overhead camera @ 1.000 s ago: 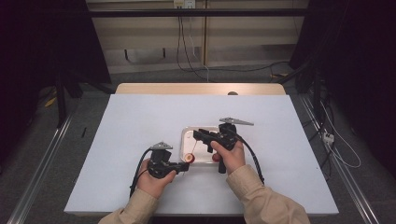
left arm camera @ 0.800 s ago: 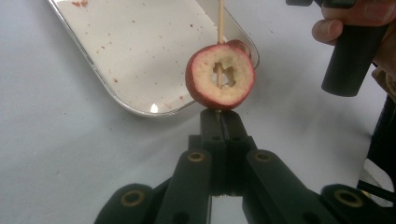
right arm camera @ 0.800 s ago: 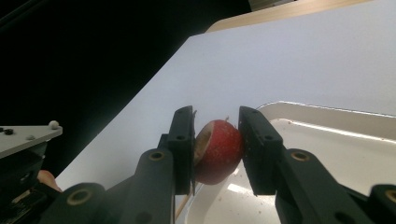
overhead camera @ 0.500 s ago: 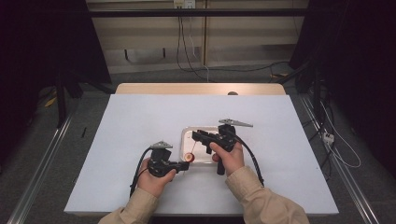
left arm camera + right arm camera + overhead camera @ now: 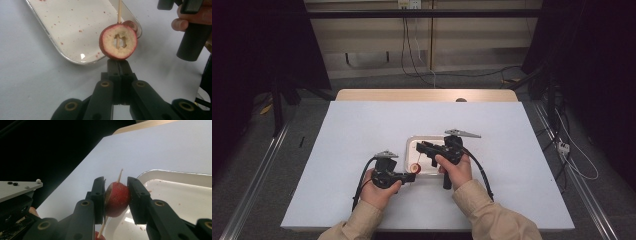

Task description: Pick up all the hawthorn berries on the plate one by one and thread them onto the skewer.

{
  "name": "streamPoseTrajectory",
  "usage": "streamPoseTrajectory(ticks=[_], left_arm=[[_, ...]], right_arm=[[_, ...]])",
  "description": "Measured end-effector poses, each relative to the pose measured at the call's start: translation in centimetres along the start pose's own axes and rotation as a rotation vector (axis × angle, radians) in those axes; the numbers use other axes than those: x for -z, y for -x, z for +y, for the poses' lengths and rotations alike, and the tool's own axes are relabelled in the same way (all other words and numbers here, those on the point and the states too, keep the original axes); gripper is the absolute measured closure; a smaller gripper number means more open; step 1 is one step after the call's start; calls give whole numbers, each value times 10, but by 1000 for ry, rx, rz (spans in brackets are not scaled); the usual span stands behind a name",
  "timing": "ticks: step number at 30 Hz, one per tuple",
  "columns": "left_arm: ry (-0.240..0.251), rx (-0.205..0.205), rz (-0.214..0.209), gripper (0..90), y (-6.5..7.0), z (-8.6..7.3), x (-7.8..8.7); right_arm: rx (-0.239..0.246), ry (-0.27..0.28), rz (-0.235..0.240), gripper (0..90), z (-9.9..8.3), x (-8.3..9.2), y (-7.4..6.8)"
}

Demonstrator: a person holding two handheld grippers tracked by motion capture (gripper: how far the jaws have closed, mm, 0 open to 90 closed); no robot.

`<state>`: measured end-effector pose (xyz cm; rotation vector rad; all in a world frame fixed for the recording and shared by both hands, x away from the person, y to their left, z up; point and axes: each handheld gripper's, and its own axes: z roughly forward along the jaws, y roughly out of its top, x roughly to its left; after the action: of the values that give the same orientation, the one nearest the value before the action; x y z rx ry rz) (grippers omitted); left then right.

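Observation:
A thin wooden skewer point(image 5: 119, 11) stands up from my left gripper point(image 5: 117, 61), whose jaws are shut on its lower end. A cored red fruit point(image 5: 118, 41) sits on the skewer just above those jaw tips, its pale cut face towards the camera. A second red fruit point(image 5: 116, 198) is higher on the same skewer, and my right gripper point(image 5: 116, 181) is shut on it, one pad on each side. The skewer's tip point(image 5: 120, 173) pokes out above that fruit. In the high view both grippers, left point(image 5: 412, 175) and right point(image 5: 419, 146), meet at the front left corner of the white tray point(image 5: 433, 140).
The white tray point(image 5: 62, 32) is speckled with red fruit crumbs and lies on a white sheet point(image 5: 362, 130) over the table. The person's right hand point(image 5: 190, 20) and its gripper handle are close by on the right of the left gripper view. The floor around the table is dark.

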<state>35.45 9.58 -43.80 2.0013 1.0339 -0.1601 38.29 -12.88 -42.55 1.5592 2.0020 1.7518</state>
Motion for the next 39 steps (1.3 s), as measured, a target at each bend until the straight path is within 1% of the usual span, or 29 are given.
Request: streamPoseTrajectory(ticks=[1,2,3,7,8,9,12,14,15,16,18,19,20,21,23,26,27,28,29,30,31,32,33,34,35,36,37,38,39], left_arm=[[2,-1,11,900,0,0,0],[14,6,9,900,1,0,0],[13,2,3,900,2,0,0],[9,-6,9,900,2,1,1],[11,0,5,900,2,1,0],[21,-7,18,900,3,1,0],[19,-6,12,900,2,2,1],[26,-2,18,900,2,2,1],[22,2,8,900,1,2,2],[39,3,25,900,1,2,2],[31,2,17,900,0,3,4],[33,-6,24,900,1,3,3],[22,-6,11,900,1,2,2],[29,2,16,900,2,3,2],[31,-11,11,900,5,5,2],[21,-8,17,900,5,3,2],[75,3,-10,900,3,3,3],[56,11,3,900,3,9,7],[43,-18,38,900,5,11,6],[33,4,26,900,3,9,3],[34,17,22,900,2,10,2],[38,6,34,900,3,11,5],[20,12,30,900,2,11,7],[17,28,29,900,-1,10,8],[5,41,49,900,-4,8,7],[-11,57,39,900,-7,6,5],[-10,53,48,900,-7,5,5],[-23,38,51,900,-6,6,4],[-12,28,43,900,-4,7,4]], right_arm=[[-1,-4,3,692,0,0,0],[-4,-3,1,691,0,0,1],[-6,5,3,692,0,1,0],[-5,6,10,693,0,2,-1],[-4,5,5,693,1,2,-1],[-2,6,7,694,1,3,-2],[-12,8,17,697,2,3,-2],[0,7,10,696,2,4,-4],[-3,4,14,696,2,5,-3],[-5,3,12,688,2,5,-3],[-9,5,10,686,1,6,-3],[-5,11,7,685,0,7,-3],[-2,3,8,686,0,6,-3],[-4,0,4,686,0,6,-3],[-11,9,10,685,0,5,-4],[5,1,-5,680,-1,4,-6],[13,-9,-11,677,-2,4,-5],[-2,-77,21,843,-4,2,-4],[-57,-62,112,875,-15,-3,-7],[-1,-38,80,877,-17,-5,-14],[24,-69,54,879,-15,-6,-18],[9,-72,53,873,-15,-7,-17],[6,-66,49,846,-13,-7,-16],[15,-65,32,781,-11,-6,-14],[-7,-41,14,582,-8,-5,-12],[-20,-12,-4,522,-4,-3,-11],[-16,-18,5,529,1,0,-11],[-10,-2,-3,500,5,2,-12],[-3,5,-2,478,9,3,-14]])
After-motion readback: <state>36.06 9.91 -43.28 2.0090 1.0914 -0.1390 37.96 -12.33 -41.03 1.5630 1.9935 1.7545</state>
